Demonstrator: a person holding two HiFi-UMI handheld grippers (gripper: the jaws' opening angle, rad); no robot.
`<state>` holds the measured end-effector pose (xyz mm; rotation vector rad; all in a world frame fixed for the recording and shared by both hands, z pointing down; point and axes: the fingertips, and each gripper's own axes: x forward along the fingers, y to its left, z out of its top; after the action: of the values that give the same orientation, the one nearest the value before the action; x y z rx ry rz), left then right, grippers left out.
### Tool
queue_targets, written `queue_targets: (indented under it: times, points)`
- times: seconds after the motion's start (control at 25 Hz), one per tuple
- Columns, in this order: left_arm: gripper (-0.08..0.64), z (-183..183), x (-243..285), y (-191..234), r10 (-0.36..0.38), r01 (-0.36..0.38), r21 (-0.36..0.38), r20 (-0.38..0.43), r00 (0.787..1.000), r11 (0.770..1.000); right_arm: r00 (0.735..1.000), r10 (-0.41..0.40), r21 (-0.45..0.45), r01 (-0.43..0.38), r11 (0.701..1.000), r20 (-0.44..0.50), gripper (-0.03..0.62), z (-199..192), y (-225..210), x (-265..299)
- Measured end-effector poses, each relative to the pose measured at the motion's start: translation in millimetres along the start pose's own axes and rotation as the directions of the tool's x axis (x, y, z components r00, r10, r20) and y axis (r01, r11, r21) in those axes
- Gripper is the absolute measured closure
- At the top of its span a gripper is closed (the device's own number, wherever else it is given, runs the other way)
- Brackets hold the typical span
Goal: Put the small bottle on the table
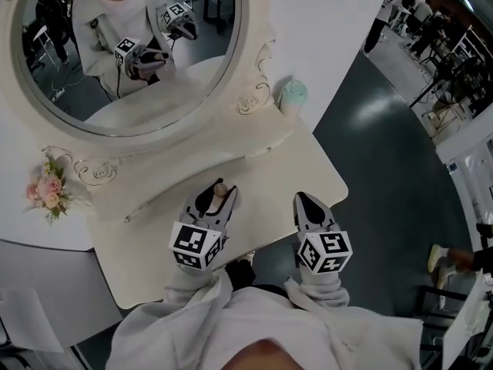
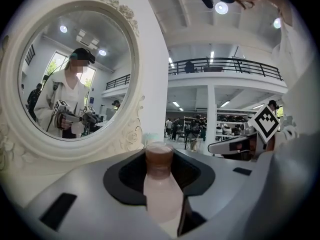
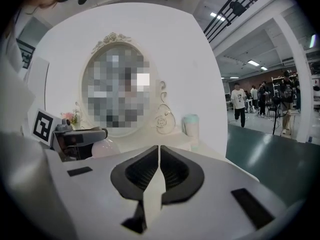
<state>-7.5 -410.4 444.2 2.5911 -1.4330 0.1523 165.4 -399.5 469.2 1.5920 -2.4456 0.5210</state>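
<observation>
Looking down from the head view, we've got the left tool [image 1: 218, 200] out over the front part of the cream desk [image 1: 269, 168], and its jaws are partway apart and clamped on the small bottle [image 1: 221, 192]. In the left tool's own view the bottle stands upright between the two dark pads. It has a pale pink body and a brownish cap on top, and each pad presses against one side of it. The tool's own body hides the bottle's base, so we honestly can't tell whether the bottle touches the desk or hangs just above it.

The right tool [image 1: 310, 205] sits just beside the left one, near the desk's front edge. Its jaws are pressed together with nothing between them, and only a thin seam shows between the pads in its own view.

Past both tools a big oval mirror [image 1: 131, 52] in an ornate cream frame stands at the back of the desk, and it reflects the person and both tools. A little bunch of pink flowers [image 1: 48, 191] sits at the mirror's left. A mint-coloured cup [image 1: 293, 94] stands at its right, well apart from the bottle. Dark green floor [image 1: 385, 160] runs off to the right of the desk.
</observation>
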Motion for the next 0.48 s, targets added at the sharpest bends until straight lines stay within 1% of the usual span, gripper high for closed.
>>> queue_targets:
  times: [0.28,0.48]
  points:
    - [0.411,4.1,39.9,13.4,0.002,-0.002,0.007,0.011,1.0,1.0,1.0,0.022,-0.022,-0.022,1.0,-0.009,0.555,7.9,-18.0,40.6]
    - [0.411,4.5,62.5,17.3,0.009,-0.009,0.009,0.008,1.0,1.0,0.999,0.037,-0.025,-0.038,0.999,-0.026,0.555,5.7,-24.0,54.4]
